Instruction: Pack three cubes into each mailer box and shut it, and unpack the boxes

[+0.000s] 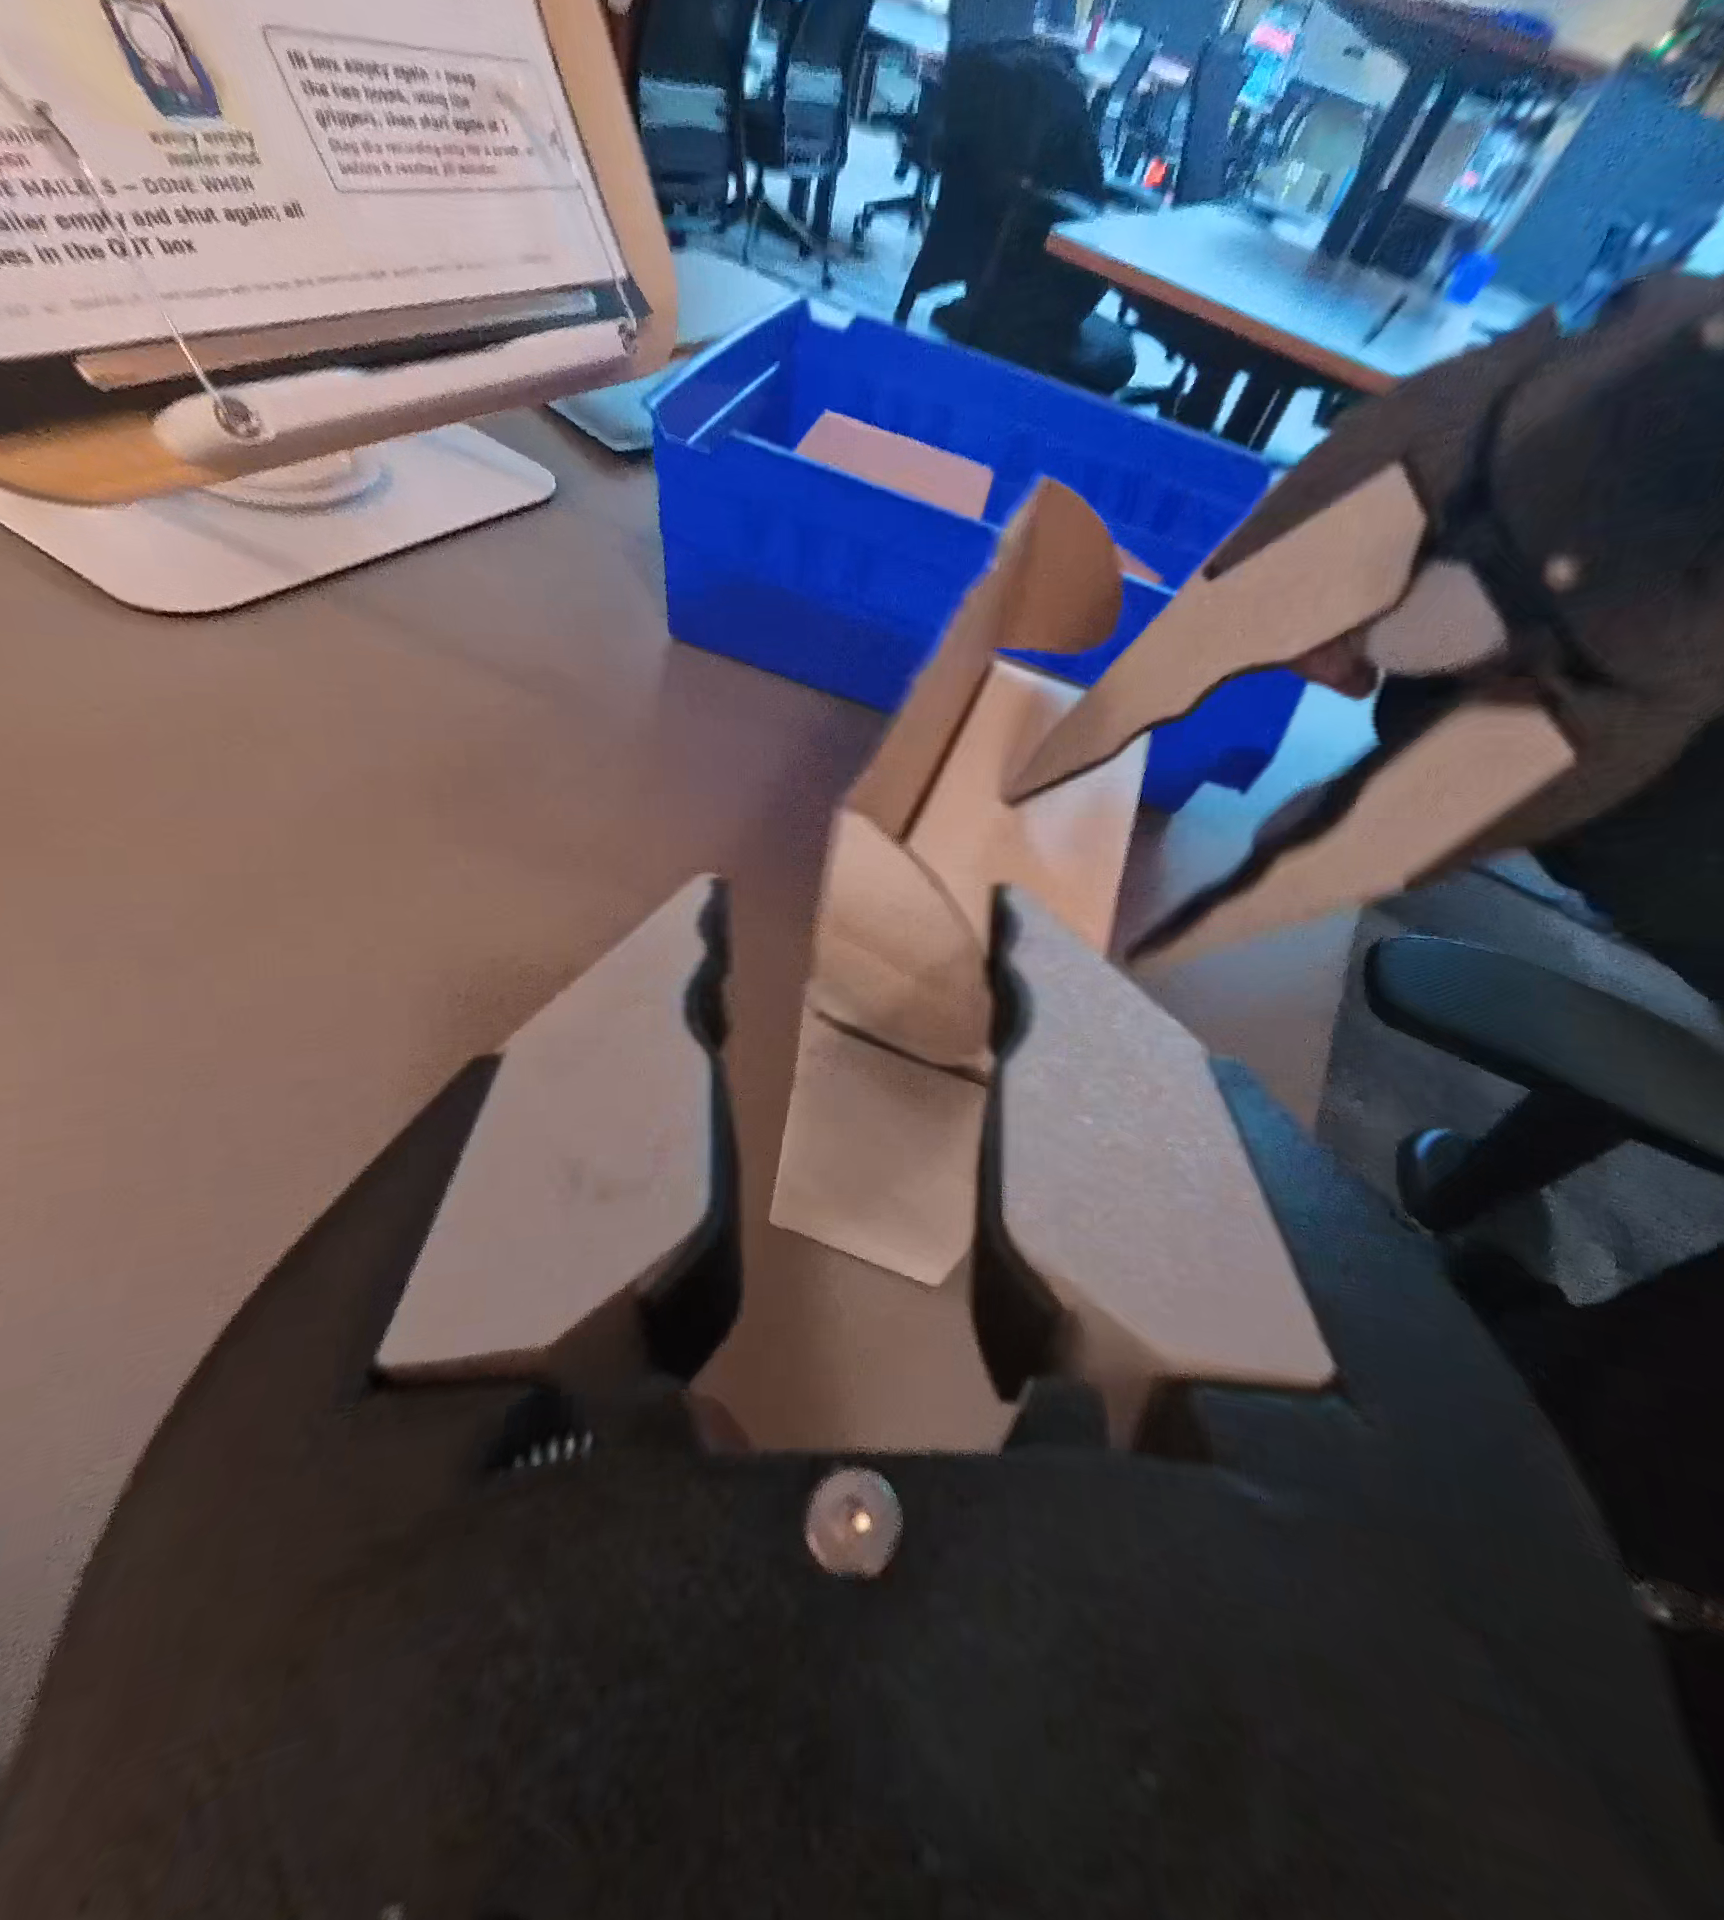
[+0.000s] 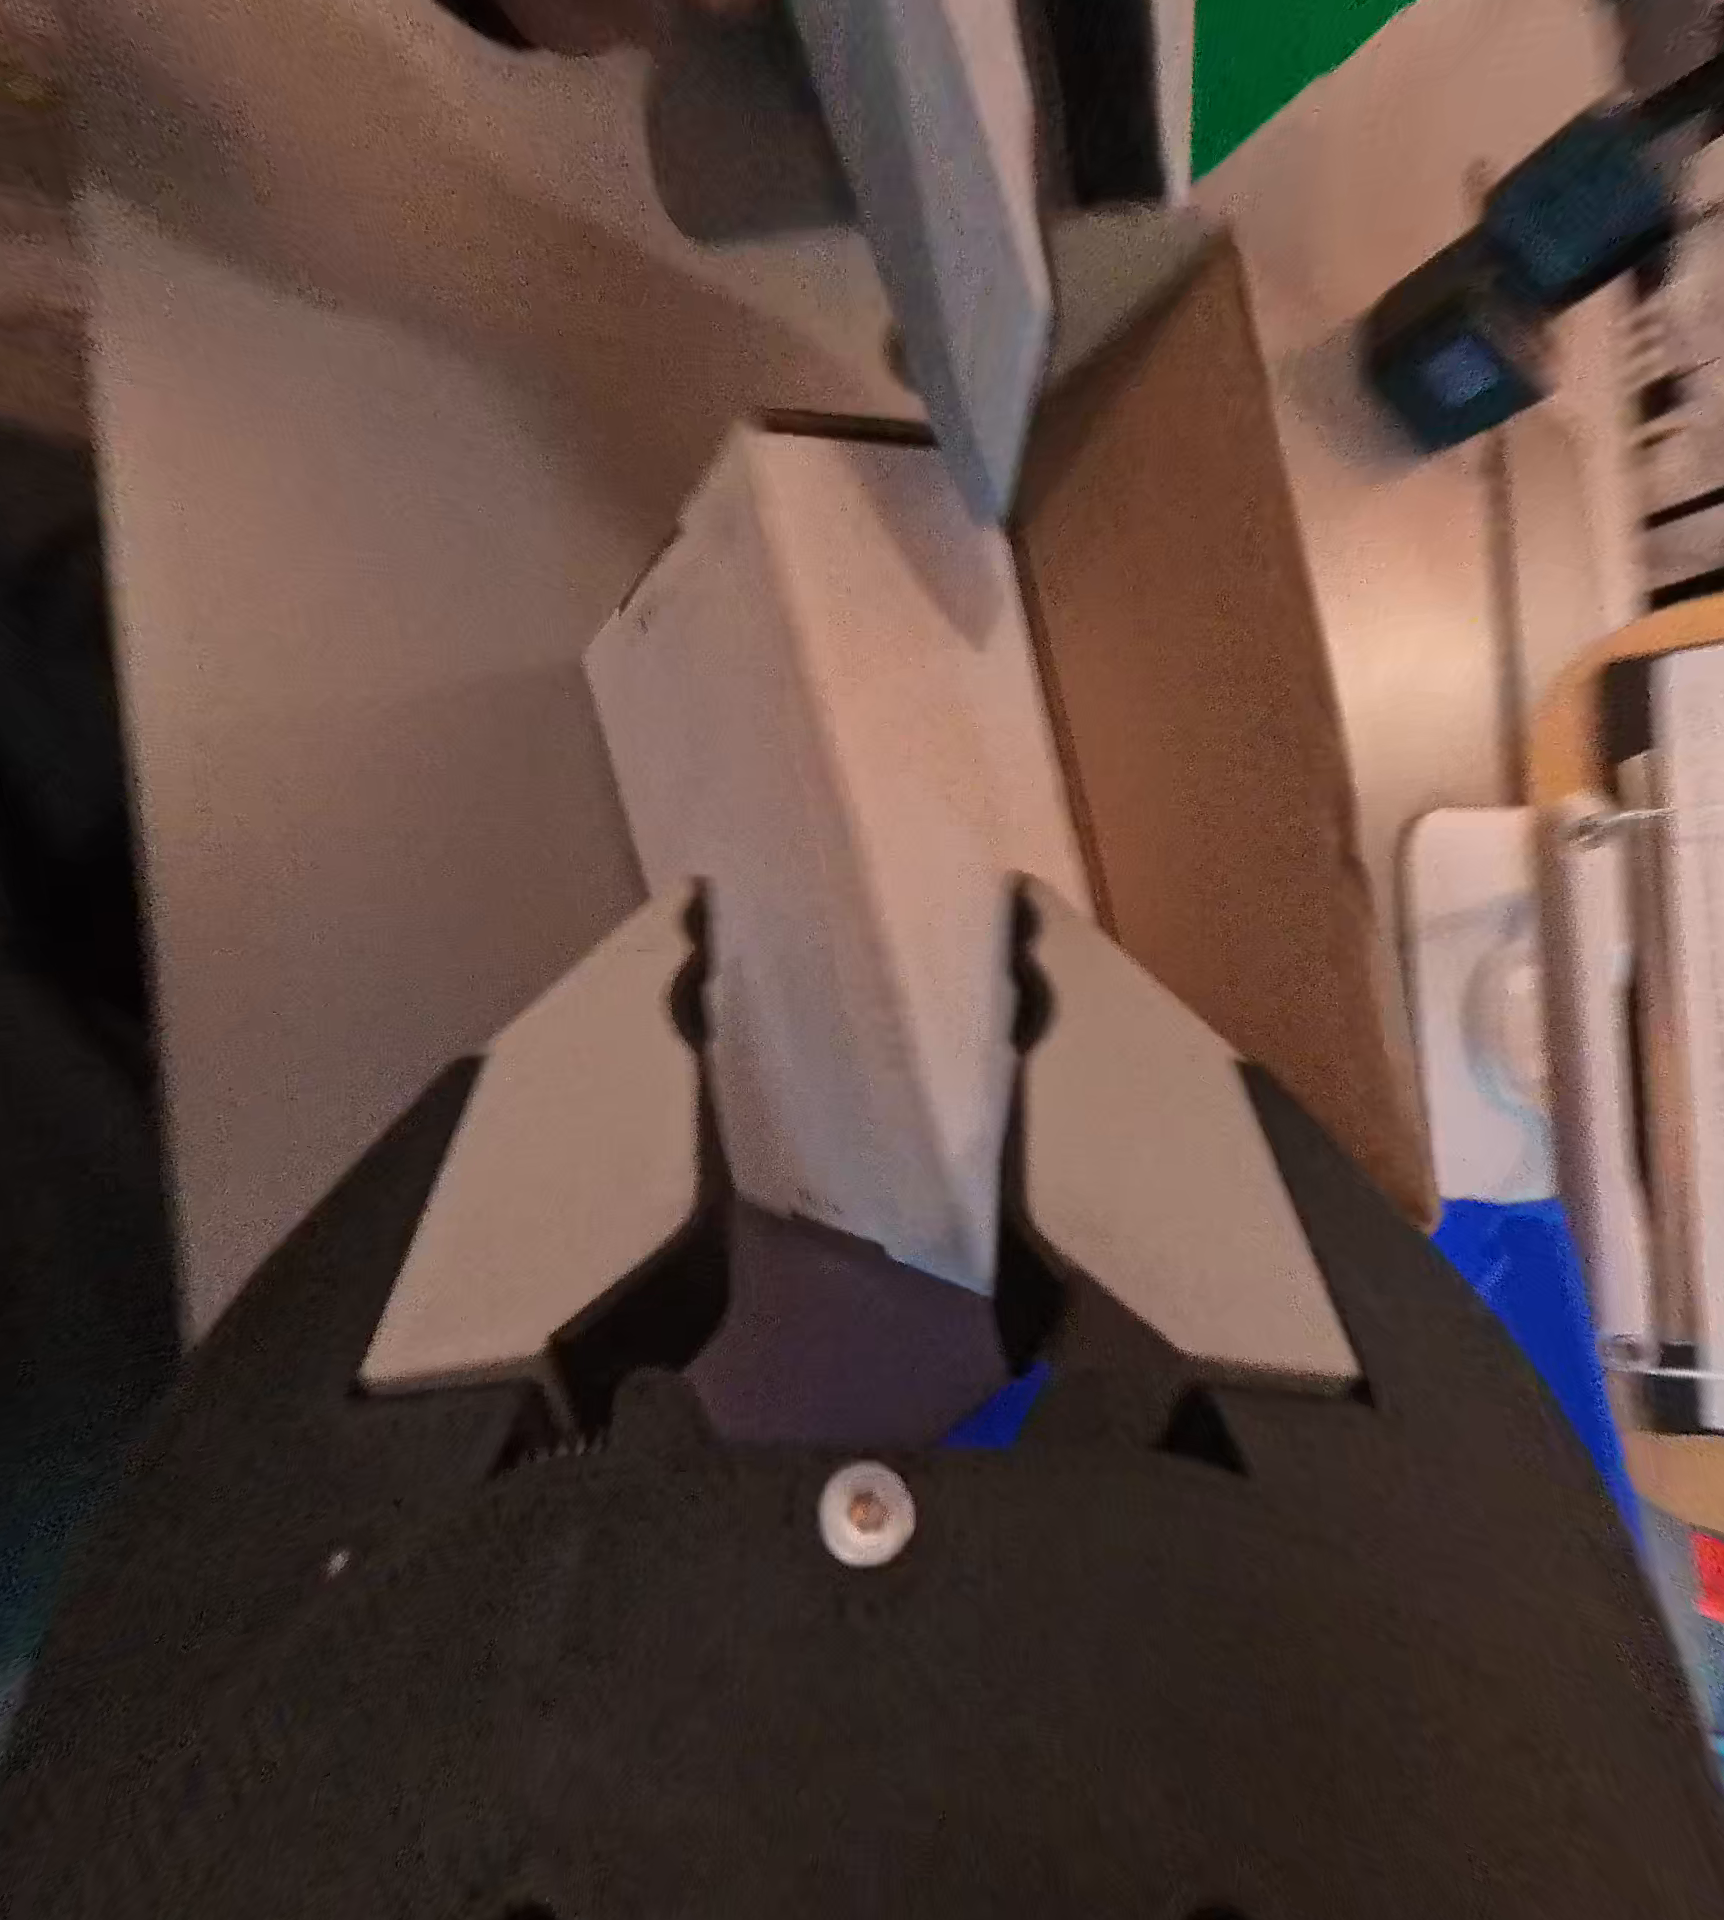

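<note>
While my left claw (image 1: 858, 997) stands with its jaws a moderate way apart, a white cardboard flap (image 1: 879, 1132) of the mailer box (image 1: 993, 790) lies in the gap between them, right up against the inner edge of the right-hand finger; whether the fingers actually pinch it I cannot tell. The box rests on the brown table (image 1: 318, 831), straight ahead of this claw and just this side of the blue bin (image 1: 837, 561), which holds something cardboard-coloured. Its lid panels stand up and open, so the box is not yet shut.

My right claw (image 1: 1253, 769) comes in from the far right, its fingers spread and bracketing the upright side of the same box. In its own view the right claw (image 2: 858, 987) has a long white panel (image 2: 816, 831) running between its parted fingers, lengthwise along them and pointing away from me, with the brown inner face of a flap (image 2: 1201, 727) just to the right.

Both claws are at the box, the left nearer its front flap. I judge the coming move turns on that flap's fold line, which runs across my left claw's axis. I see no cubes.
</note>
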`<state>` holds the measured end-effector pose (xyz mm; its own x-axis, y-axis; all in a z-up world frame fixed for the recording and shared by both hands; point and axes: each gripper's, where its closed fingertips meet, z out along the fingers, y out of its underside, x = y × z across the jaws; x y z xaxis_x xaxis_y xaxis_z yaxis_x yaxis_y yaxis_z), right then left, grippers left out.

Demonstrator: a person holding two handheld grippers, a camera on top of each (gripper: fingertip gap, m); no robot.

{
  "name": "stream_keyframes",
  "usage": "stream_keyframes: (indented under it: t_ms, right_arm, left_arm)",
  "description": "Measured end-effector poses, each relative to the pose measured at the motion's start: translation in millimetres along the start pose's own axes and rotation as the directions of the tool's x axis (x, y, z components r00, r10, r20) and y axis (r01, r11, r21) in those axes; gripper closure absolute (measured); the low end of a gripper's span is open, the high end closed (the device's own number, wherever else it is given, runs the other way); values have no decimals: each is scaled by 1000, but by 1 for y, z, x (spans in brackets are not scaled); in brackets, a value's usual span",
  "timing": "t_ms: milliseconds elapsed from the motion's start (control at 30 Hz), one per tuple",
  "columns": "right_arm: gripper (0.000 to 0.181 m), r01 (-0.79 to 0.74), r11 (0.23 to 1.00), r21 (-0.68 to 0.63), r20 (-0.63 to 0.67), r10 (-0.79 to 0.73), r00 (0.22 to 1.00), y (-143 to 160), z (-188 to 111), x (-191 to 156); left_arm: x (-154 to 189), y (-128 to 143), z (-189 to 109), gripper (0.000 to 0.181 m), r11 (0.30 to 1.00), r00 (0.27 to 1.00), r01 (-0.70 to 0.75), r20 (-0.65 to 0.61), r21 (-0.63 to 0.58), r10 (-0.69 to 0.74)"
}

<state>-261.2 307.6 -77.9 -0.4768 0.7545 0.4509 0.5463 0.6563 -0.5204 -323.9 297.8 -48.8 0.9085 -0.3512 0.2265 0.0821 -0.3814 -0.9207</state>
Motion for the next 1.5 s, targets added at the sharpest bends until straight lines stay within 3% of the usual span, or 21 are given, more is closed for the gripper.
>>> stream_keyframes:
  t_ms: [33, 133, 200, 267, 367, 433, 567, 633, 700, 767, 833, 933, 967, 1067, 1133, 1200, 1267, 1367, 1433, 1467, 1500]
  right_arm:
    - [118, 33, 999, -13, -41, -34, 999, 3, 6, 0]
    - [135, 159, 987, -36, -161, -163, 973, 5, 2, -3]
    - [147, 190, 982, 15, -151, -186, 971, -2, -9, -21]
    - [179, 205, 976, 78, -42, -203, 978, -3, -16, -57]
    - [181, 255, 966, 36, -84, -251, 964, 15, -10, -73]
    - [179, 191, 979, 67, -101, -184, 978, 15, -18, -69]
    - [143, -69, 977, 203, -92, 89, 992, 6, -39, -33]
    - [128, -137, 983, 125, -10, 139, 990, 20, -25, -34]
    - [144, -129, 991, 28, 117, 125, 985, 35, -7, -58]
    - [181, -88, 996, 3, 151, 87, 985, 42, 3, -74]
    - [181, -70, 997, 39, 129, 64, 990, 40, 2, -76]
    - [172, -133, 991, 19, 165, 128, 978, 43, 2, -75]
    - [167, -149, 989, 2, 159, 147, 976, 45, 2, -70]
    - [150, -170, 985, 14, 130, 166, 977, 41, -7, -54]
    - [138, -161, 987, 7, 134, 159, 978, 37, -11, -46]
    - [133, -122, 991, -51, 144, 128, 981, 38, -7, -41]
    - [127, -69, 990, -119, 143, 86, 986, 41, 6, -39]
    - [120, -63, 977, -204, 163, 97, 982, 47, 25, -45]
    - [121, -99, 977, -187, 189, 135, 973, 41, 24, -49]
    - [119, -117, 975, -187, 198, 154, 968, 40, 24, -51]
    - [120, -125, 974, -190, 199, 163, 966, 40, 24, -51]
  left_arm:
    - [-4, 1, 6, 152, 999, 1000, 1, 13, -39, -1]
    - [-7, -6, 14, 154, 994, 997, -56, 52, -98, 62]
    - [2, -19, 14, 155, 995, 995, -80, 48, -59, 83]
    - [14, -34, 12, 154, 999, 999, -47, 11, 2, 47]
    - [24, -41, 8, 154, 999, 999, 21, -25, 25, -20]
    - [25, -40, 6, 154, 999, 1000, 24, 1, 29, -24]
    - [34, -41, 2, 154, 999, 999, 40, 5, 28, -41]
    - [35, -48, 0, 154, 998, 999, 53, 4, 38, -54]
    - [30, -54, -2, 154, 996, 997, 71, 26, 52, -72]
    - [9, -55, -4, 158, 996, 990, 61, 120, 60, -68]
    - [-25, -57, -10, 174, 995, 962, 45, 263, 86, -66]
    - [-40, -53, -20, 123, 994, 945, 68, 313, 88, -93]
    - [-27, -56, -24, 113, 993, 957, 56, 278, 99, -82]
    - [29, -53, -45, 130, 979, 946, -189, 283, 78, 160]
    - [71, -23, -45, 138, 954, 932, -298, 205, -42, 300]
    - [112, 10, -32, 118, 939, 942, -318, 68, -132, 328]
    - [148, 31, -23, 127, 917, 929, -371, -50, -146, 368]
    - [178, 26, -29, 122, 918, 919, -393, -69, -47, 389]
    - [197, 12, -36, 141, 923, 920, -382, -79, 51, 385]
    - [197, 14, -31, 153, 919, 917, -393, -57, 32, 394]
    - [187, 24, -21, 152, 909, 910, -414, -10, -44, 414]
